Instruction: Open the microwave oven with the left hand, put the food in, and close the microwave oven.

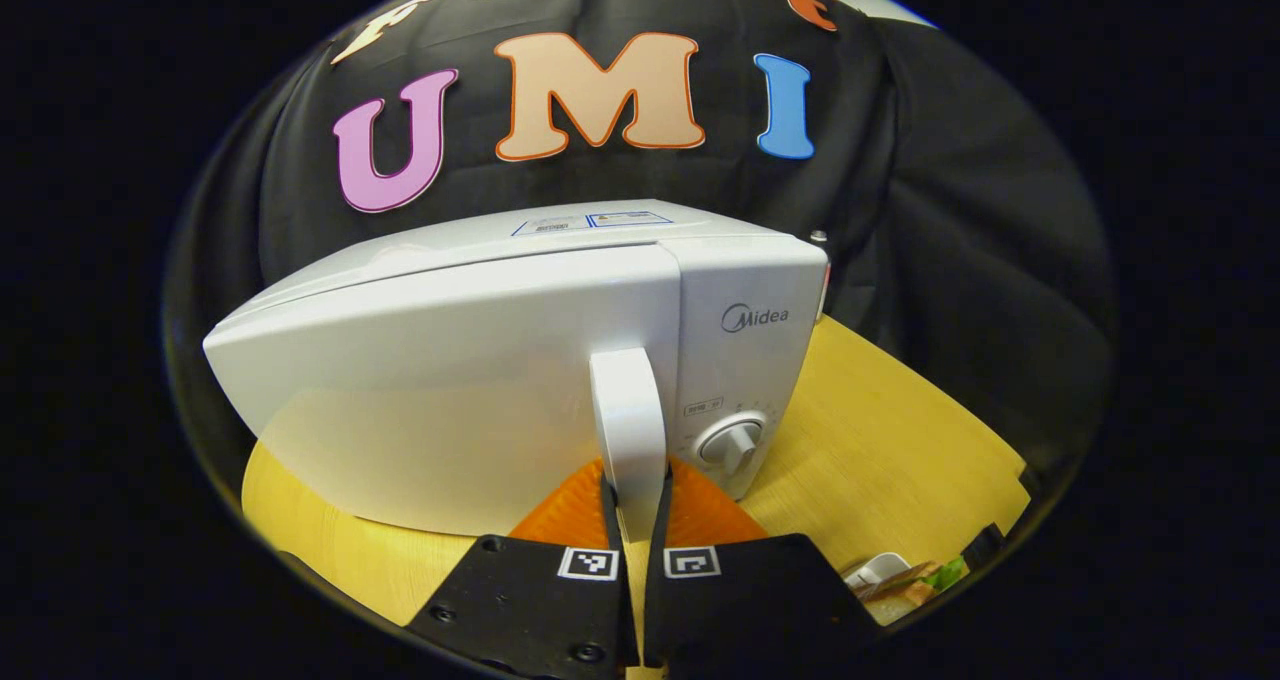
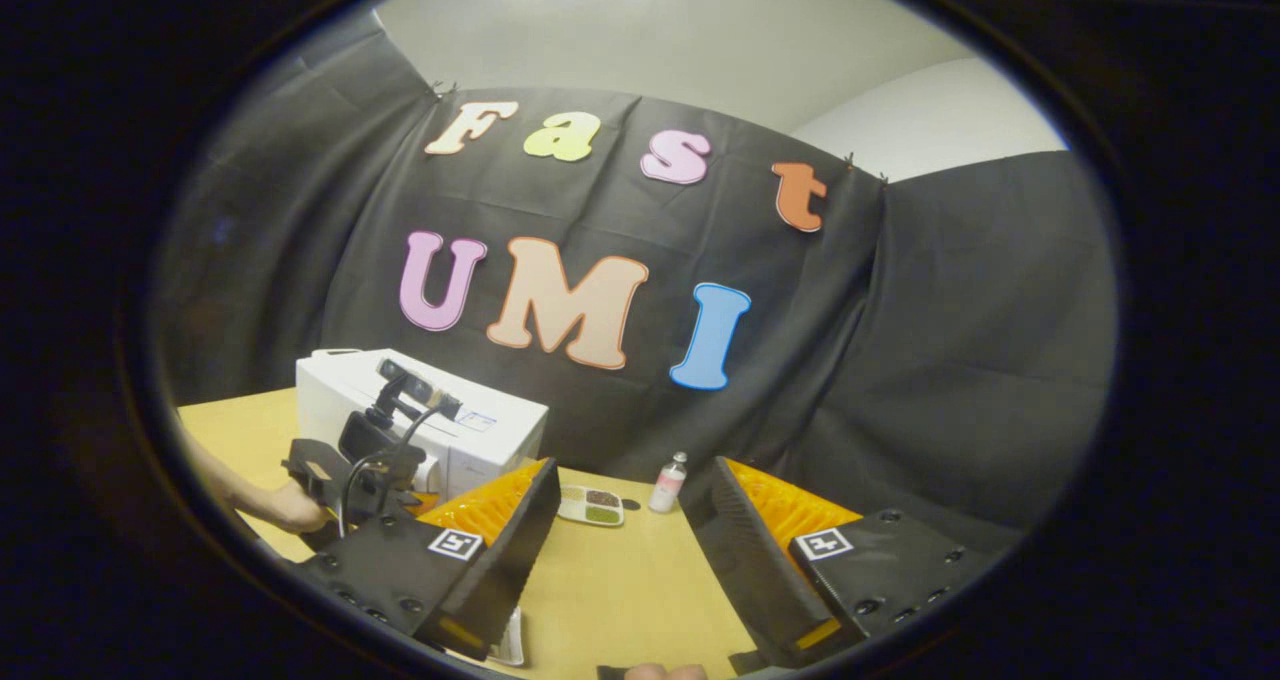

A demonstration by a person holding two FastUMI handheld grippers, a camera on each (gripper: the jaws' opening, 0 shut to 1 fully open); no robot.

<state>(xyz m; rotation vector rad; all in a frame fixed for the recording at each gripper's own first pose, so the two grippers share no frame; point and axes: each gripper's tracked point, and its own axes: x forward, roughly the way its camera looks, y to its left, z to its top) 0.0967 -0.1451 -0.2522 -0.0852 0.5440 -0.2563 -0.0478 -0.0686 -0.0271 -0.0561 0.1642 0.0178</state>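
A white microwave (image 1: 480,380), marked "Midea" on its control panel, stands mid-frame on the yellow desk (image 1: 880,440). The left gripper (image 1: 636,505) has its fingers clamped on the door handle (image 1: 628,430). Low in the right gripper view, the right gripper (image 2: 625,530) is spread wide. Food (image 1: 905,585) sits lower right.

The left gripper (image 1: 636,520) has two flat black finger plates, each bearing a square black-and-white coded marker near its inner edge and small round screws along the outer corners. The right gripper (image 2: 620,550) shows the same black plates, one marker per side, with rows of screws near the edges. In the right gripper view, the other gripper's body is black, topped by a small camera on a stalk with a black cable looping down.
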